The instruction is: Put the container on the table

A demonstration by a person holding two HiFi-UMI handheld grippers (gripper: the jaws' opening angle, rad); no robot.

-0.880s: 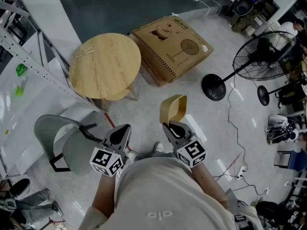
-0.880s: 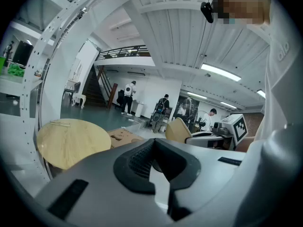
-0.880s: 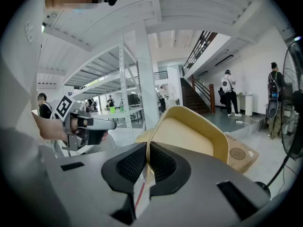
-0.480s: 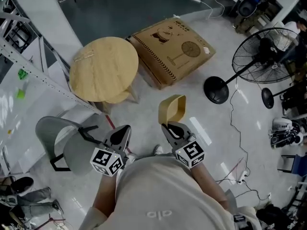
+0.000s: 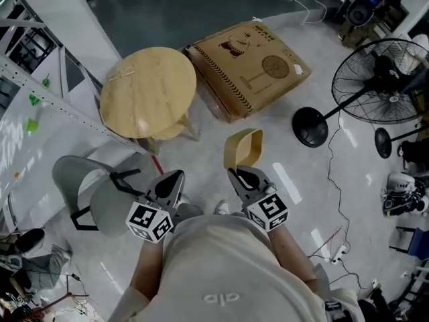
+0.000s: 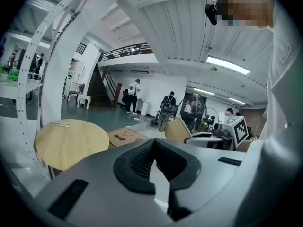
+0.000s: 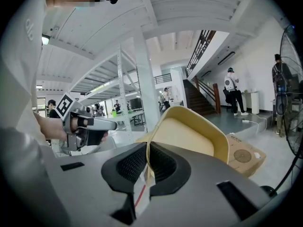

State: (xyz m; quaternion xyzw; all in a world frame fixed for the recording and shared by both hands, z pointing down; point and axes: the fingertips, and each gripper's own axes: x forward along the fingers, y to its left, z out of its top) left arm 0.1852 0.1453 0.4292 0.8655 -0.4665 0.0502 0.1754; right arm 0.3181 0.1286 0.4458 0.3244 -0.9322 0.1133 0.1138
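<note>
Gripping the wall of a tan container (image 5: pixel 242 146), the right tool (image 5: pixel 241 173) has its 2 jaws closed on the rim, one pad inside and one outside. In the right gripper view the right tool (image 7: pixel 147 157) shows that thin wall pinched between the ribbed pads, and the container (image 7: pixel 189 131) rises at 1 o'clock from them, its open hollow facing the camera. It is held in the air above the grey floor (image 5: pixel 201 153) and touches nothing else.

The left tool (image 5: pixel 171 178) sits just beside it at 9 o'clock. In the left gripper view the left tool (image 6: pixel 155 148) has its pads brought together at the tips, with nothing between them.

A round wooden bench (image 5: pixel 147 89) stands at 11 o'clock from the tools, well apart from the container; a small pale object lies near its far edge, too small to tell. A flat cardboard box (image 5: pixel 251 66) printed with a fan drawing lies on the floor at 12 o'clock, just beside the bench. A black standing fan (image 5: pixel 385 72) is at 2 o'clock, its round base (image 5: pixel 310 126) nearer, and a thin cable (image 5: pixel 332 173) trails across the floor at 3 o'clock. A grey chair (image 5: pixel 87 193) stands at 9 o'clock, next to white perforated shelving (image 5: pixel 40 92). A staircase (image 7: pixel 199 93) and standing people are visible far across the hall.
</note>
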